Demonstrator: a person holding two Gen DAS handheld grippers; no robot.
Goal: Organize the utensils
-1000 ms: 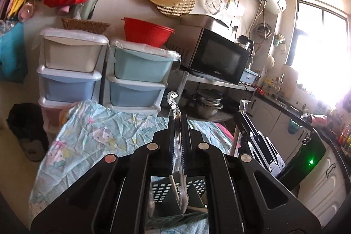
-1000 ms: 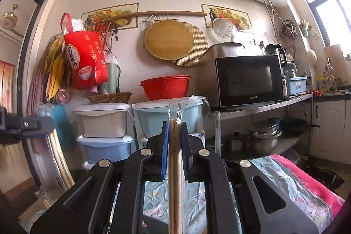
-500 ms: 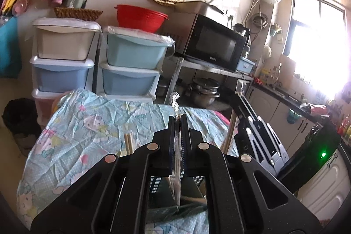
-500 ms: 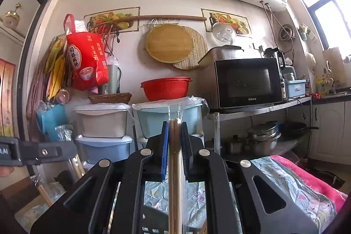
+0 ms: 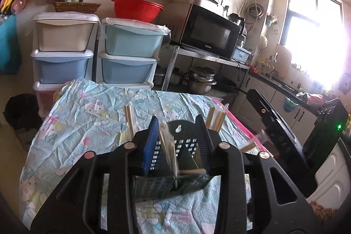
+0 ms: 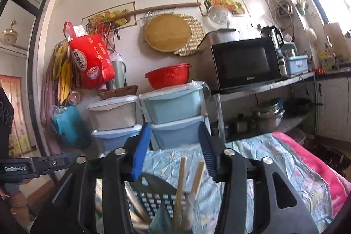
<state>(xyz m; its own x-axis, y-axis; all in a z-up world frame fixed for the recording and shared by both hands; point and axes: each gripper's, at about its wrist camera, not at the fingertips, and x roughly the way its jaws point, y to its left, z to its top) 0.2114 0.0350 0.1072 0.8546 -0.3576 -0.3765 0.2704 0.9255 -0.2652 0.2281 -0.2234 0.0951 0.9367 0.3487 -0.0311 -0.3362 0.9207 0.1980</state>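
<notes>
A black perforated utensil holder (image 5: 186, 144) stands on the light blue cartoon tablecloth (image 5: 87, 124). My left gripper (image 5: 177, 118) hangs over it with its jaws opening. A plastic-wrapped utensil (image 5: 167, 150) stands loose between them, its lower end in the holder. Bare chopsticks (image 5: 129, 122) and more chopsticks (image 5: 216, 118) stick up at the holder's two sides. In the right wrist view, my right gripper (image 6: 174, 126) is over the same holder (image 6: 153, 196), jaws opening. A chopstick pair (image 6: 182, 185) stands free between them in the holder, untouched by the pads.
Stacked plastic drawers (image 5: 129, 58) and a microwave (image 5: 208, 34) on a metal shelf stand beyond the table's far edge. A pink blanket (image 6: 311, 159) covers the table's right side. The other gripper (image 5: 274, 124) reaches in from the right; a hand holds the left gripper's body (image 6: 33, 166).
Both grippers were shut and their jaws have now spread. The left let go of the wrapped utensil, the right of its chopsticks, and both items sank into the holder. The left gripper moved lower.
</notes>
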